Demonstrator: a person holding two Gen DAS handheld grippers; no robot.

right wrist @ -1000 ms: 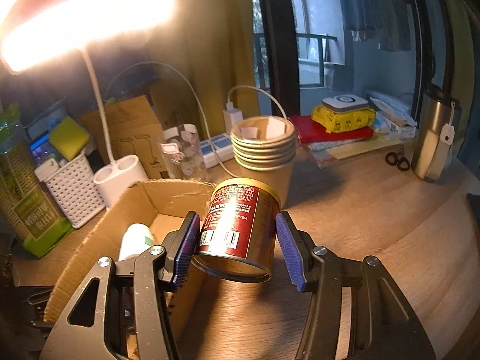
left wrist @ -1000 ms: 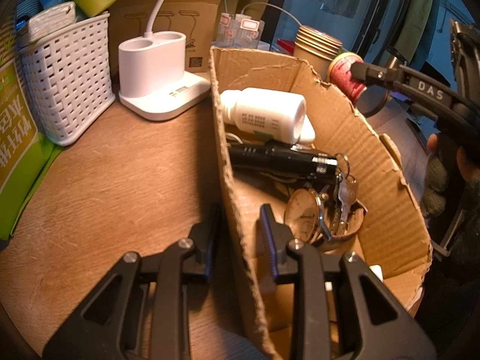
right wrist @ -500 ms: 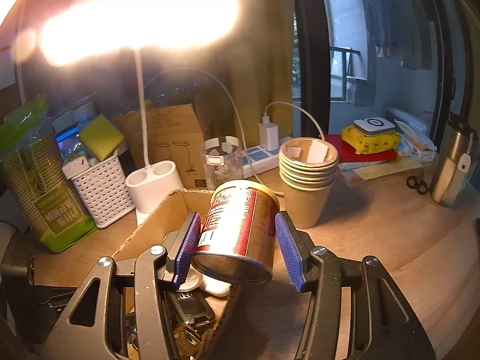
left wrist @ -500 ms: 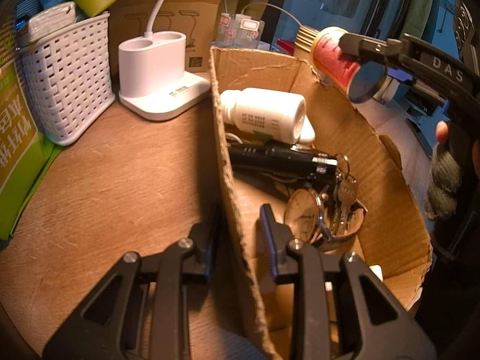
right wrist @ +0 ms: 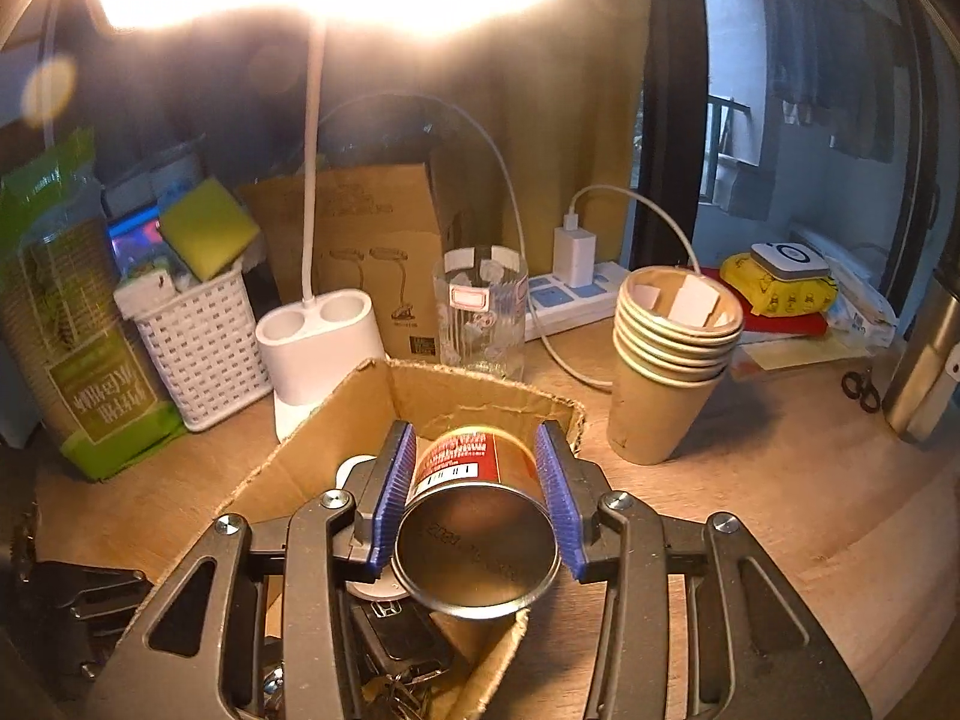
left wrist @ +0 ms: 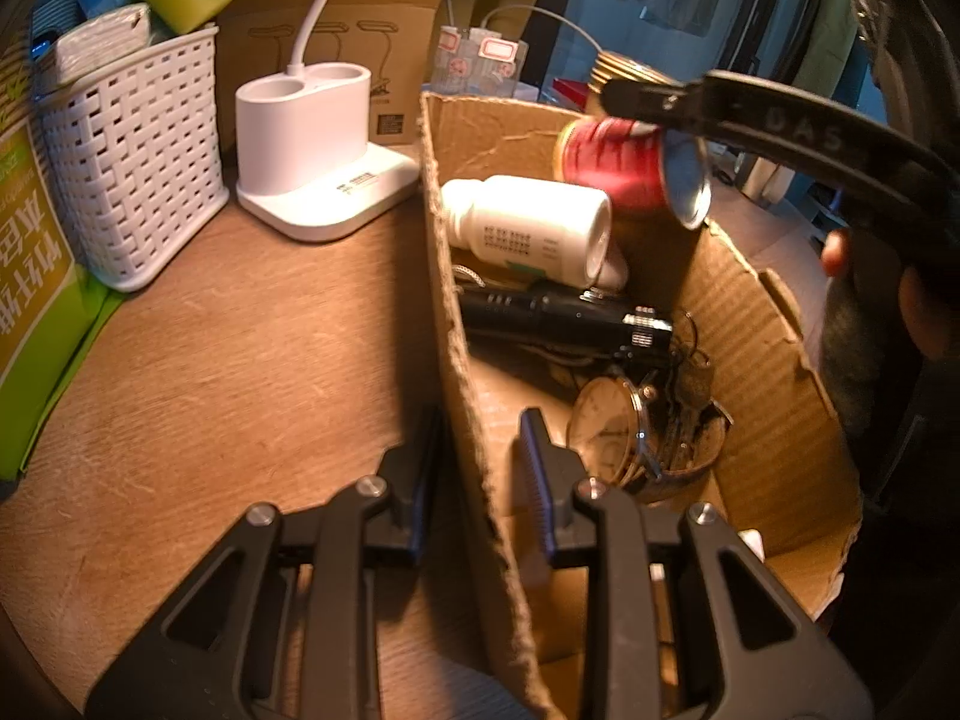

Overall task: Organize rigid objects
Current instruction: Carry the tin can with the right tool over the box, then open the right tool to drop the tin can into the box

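Left gripper (left wrist: 474, 468): its fingers (left wrist: 536, 474) straddle the left wall of the cardboard box (left wrist: 774, 360), one outside and one inside. A gap shows on both sides of the wall, so they stand apart and steady rather than pinch.
Cardboard box: one, open-topped with torn edges, standing on the desk (left wrist: 228, 360) just right of the lamp base.
Box contents, counted: one white pill bottle (left wrist: 528, 228) lying on its side at the far end; one black flashlight (left wrist: 564, 315) across the middle; one watch (left wrist: 606, 432) nearer; a bunch of keys, number unclear.
Right gripper (right wrist: 477, 489): the blue pads are clamped on the can's curved sides.
Can (right wrist: 477, 516): one red-labelled metal tin, held tilted with its base toward the wrist camera, in the air over the far right part of the box and not resting on anything.
Handling, judged: the can is stiff and will not dent under this grip, but smooth metal can slip or roll; holding it mid-body across the widest part looks right. Its weight cannot be told.
Risk, judged: the watch face is fragile, so the can should go down clear of it.
Desk extras: one white basket (right wrist: 198, 348), one lamp base (right wrist: 318, 348), one glass (right wrist: 480, 318), one stack of paper cups (right wrist: 666, 372), about five.
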